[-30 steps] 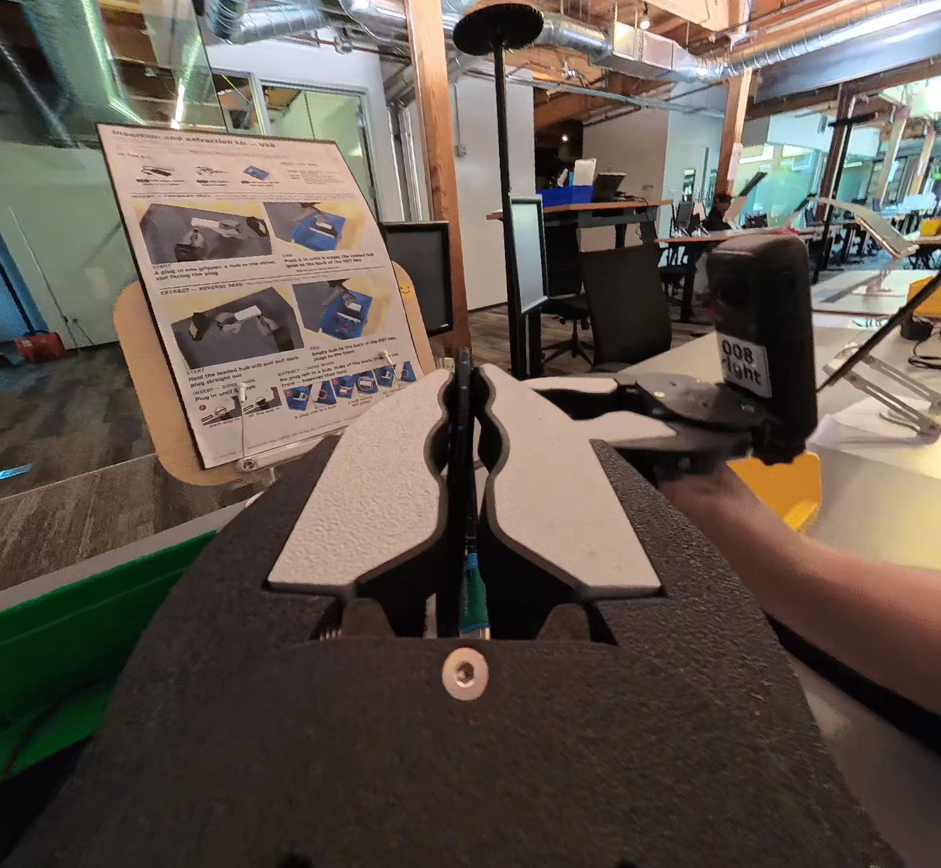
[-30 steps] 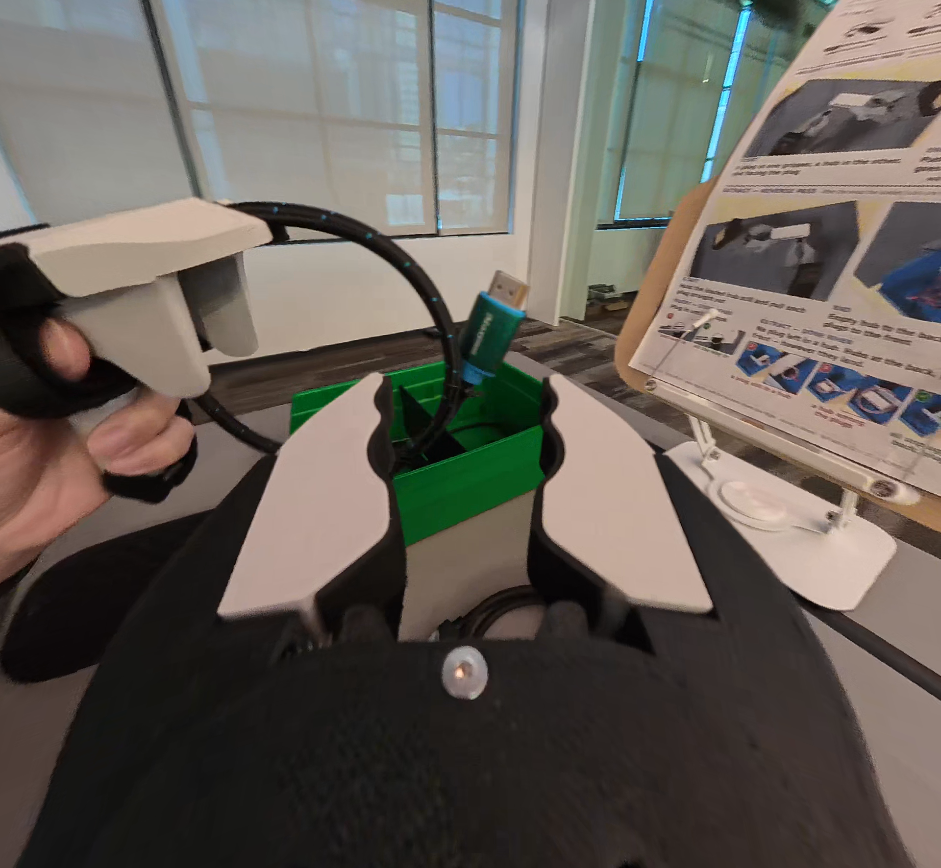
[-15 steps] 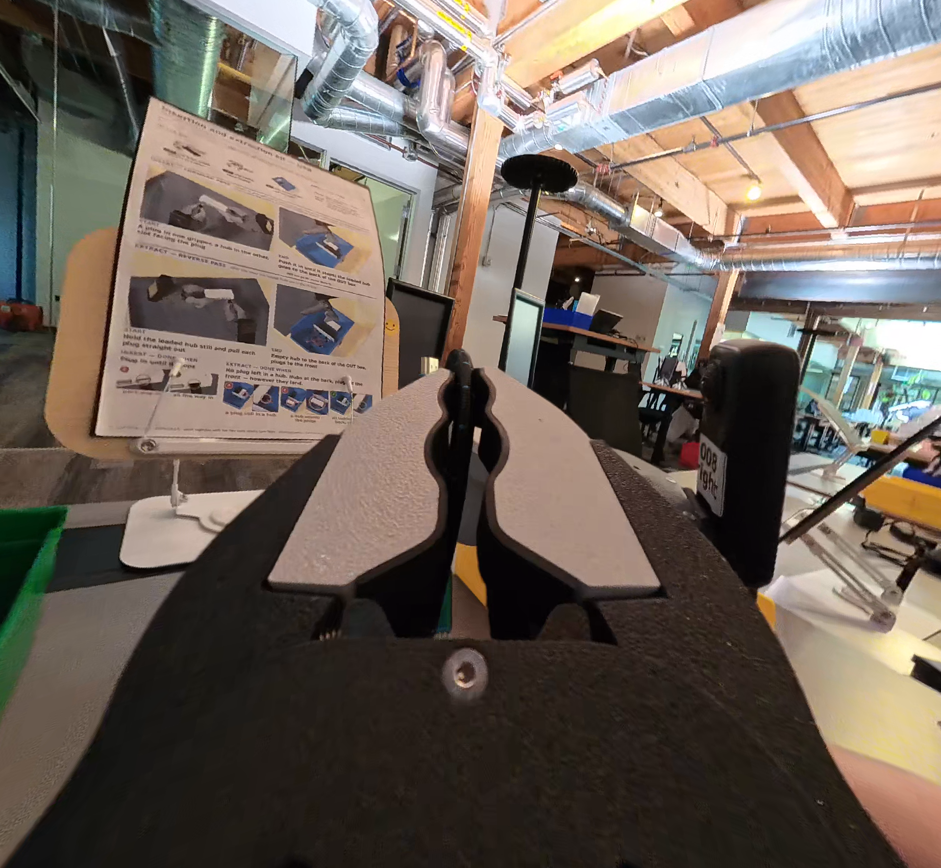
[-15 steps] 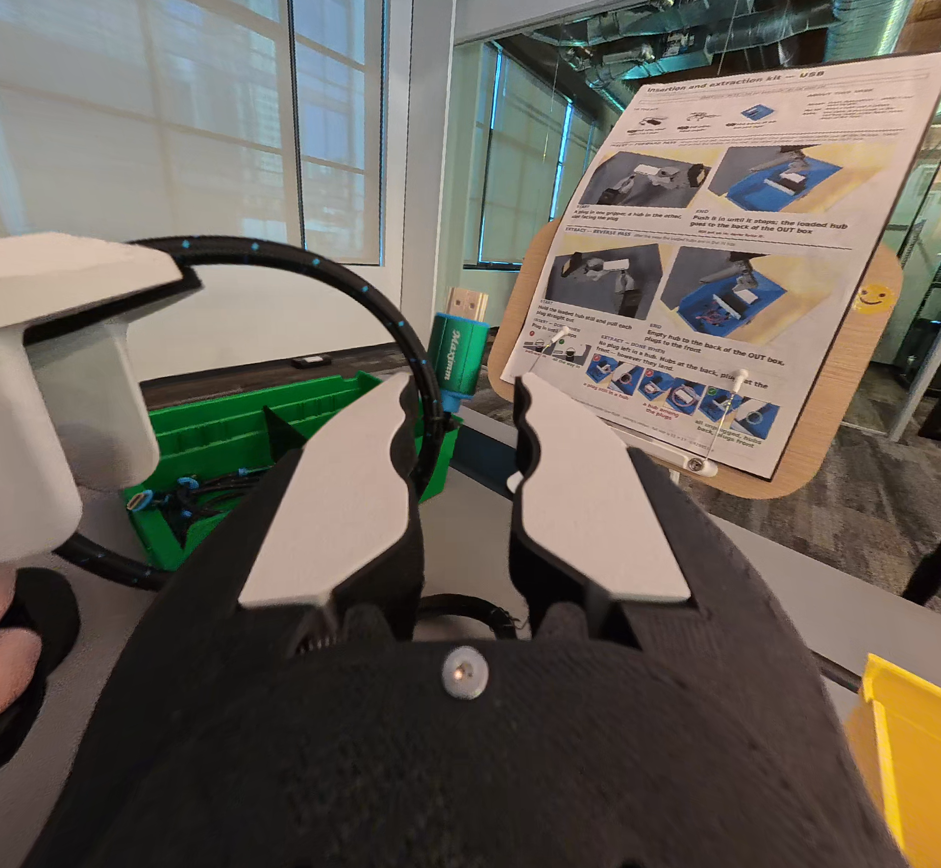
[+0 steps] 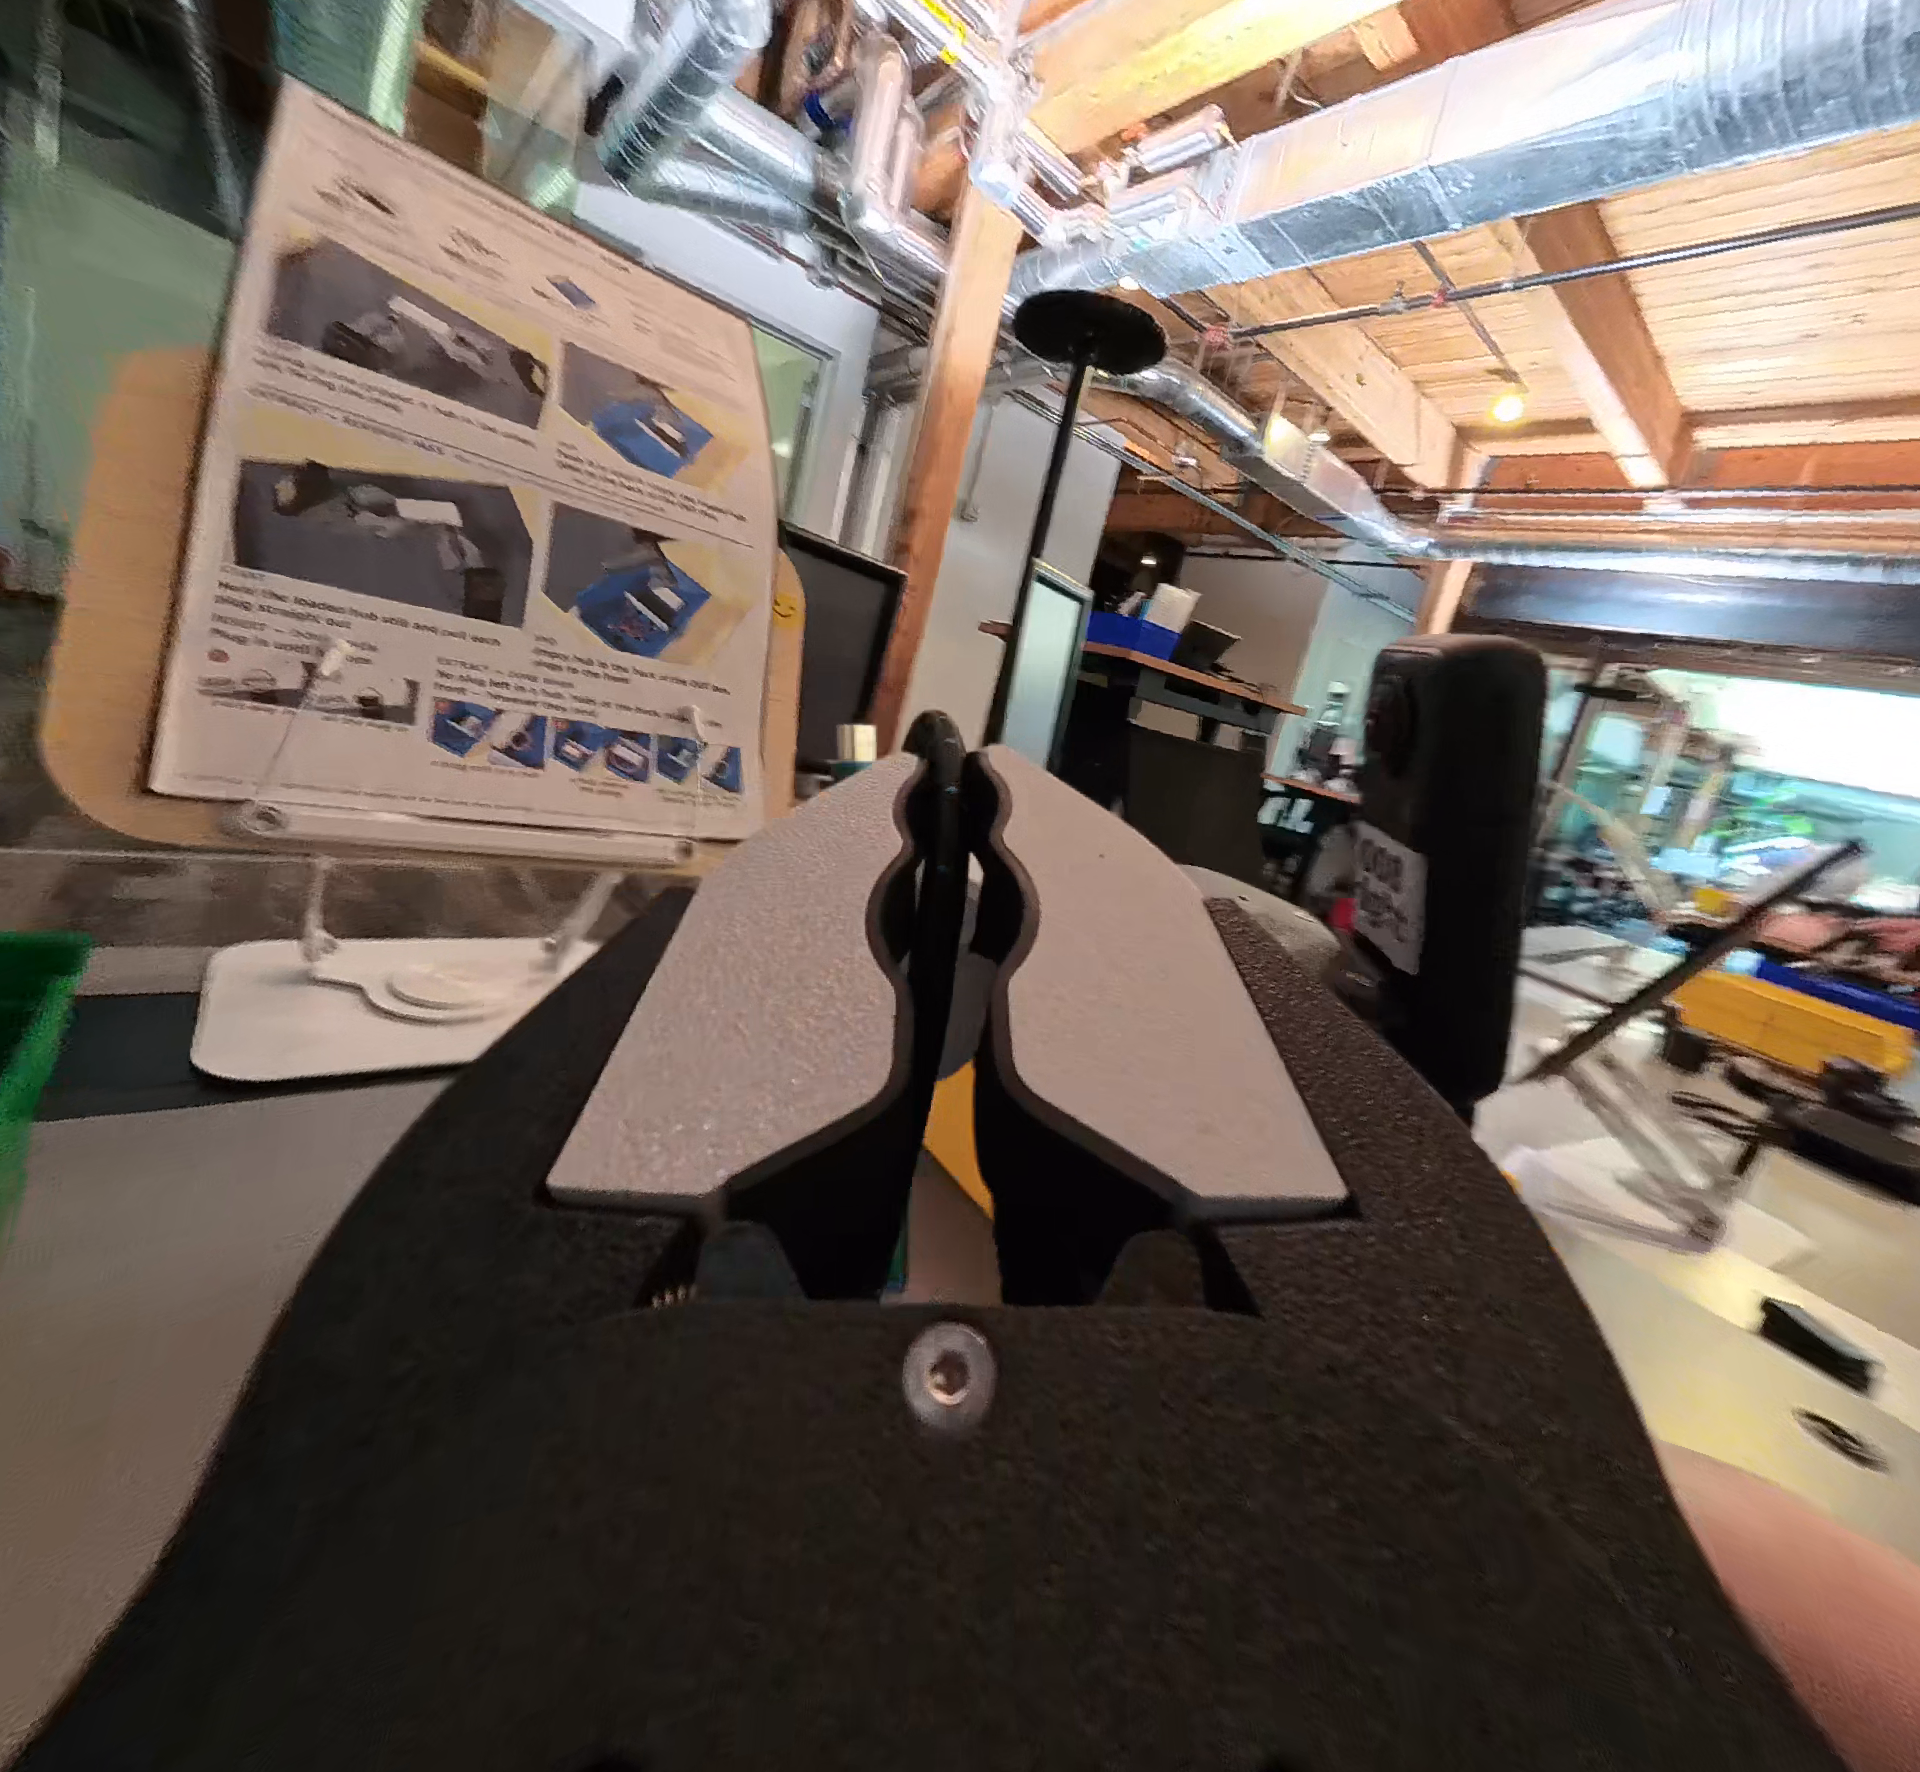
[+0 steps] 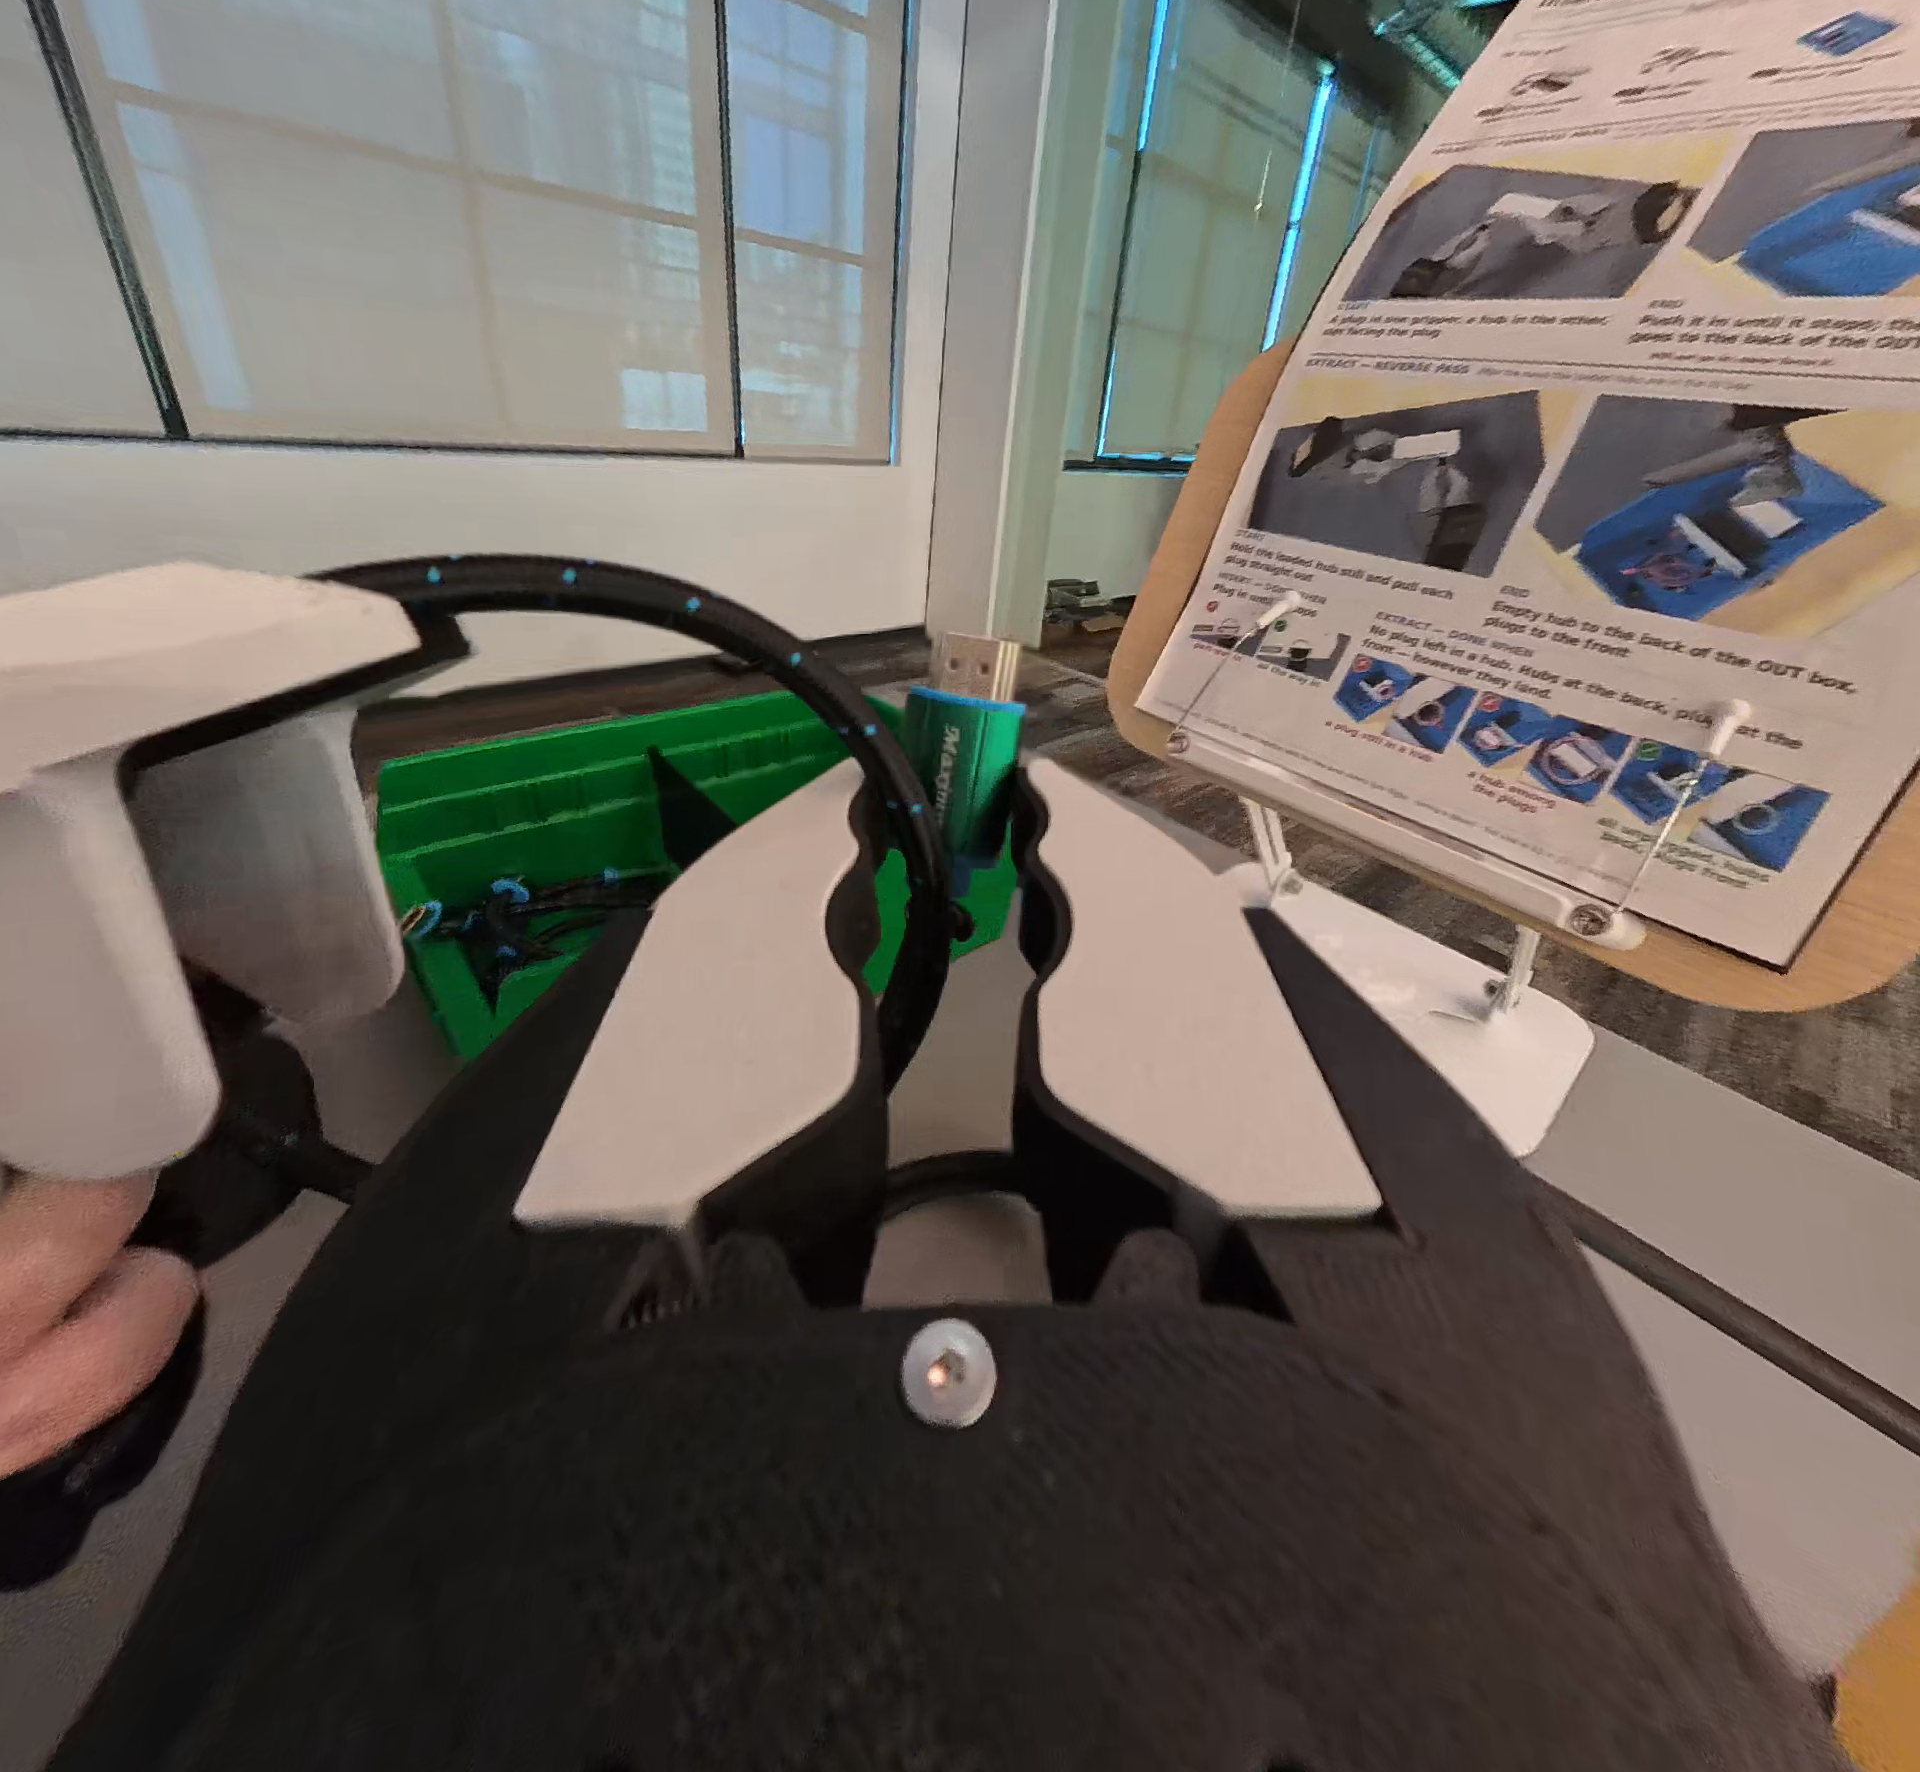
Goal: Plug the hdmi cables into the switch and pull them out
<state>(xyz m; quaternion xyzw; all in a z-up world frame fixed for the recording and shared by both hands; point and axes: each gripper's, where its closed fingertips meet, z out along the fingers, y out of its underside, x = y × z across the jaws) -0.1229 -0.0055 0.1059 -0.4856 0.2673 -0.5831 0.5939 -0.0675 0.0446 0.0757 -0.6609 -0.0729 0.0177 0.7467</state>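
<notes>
Left wrist view: left gripper [image 5: 943, 766] has its jaws nearly together, clamped on a thin black hdmi cable [image 5: 935, 881] that runs up the slot between the two grey finger plates and pokes out just past the tips. A sliver of teal shows low in the slot near the finger roots; cannot tell what part it is. Beyond the tips stands an instruction sheet [image 5: 468, 559] on a white stand, a green bin [image 5: 31, 1026] edge at far left, and a black camera body [image 5: 1455, 849] of the other rig at right.

Right wrist view: right gripper [image 6: 940, 792] has a narrow gap between the jaws, not closed. The teal plug [image 6: 956, 766] with its gold metal tip stands upright, just beyond and between the fingertips. Whether the pads touch it I cannot tell; looks apart. The braided black cable arcs from the plug up and over to the left, into the left gripper's white finger, held by a hand [image 6: 73, 1307] at lower left. Part of the cable loop crosses in front of the left finger plate. The green bin sits behind on the grey table [image 6: 1662, 1255], more cables inside. The instruction sheet stands at right.
</notes>
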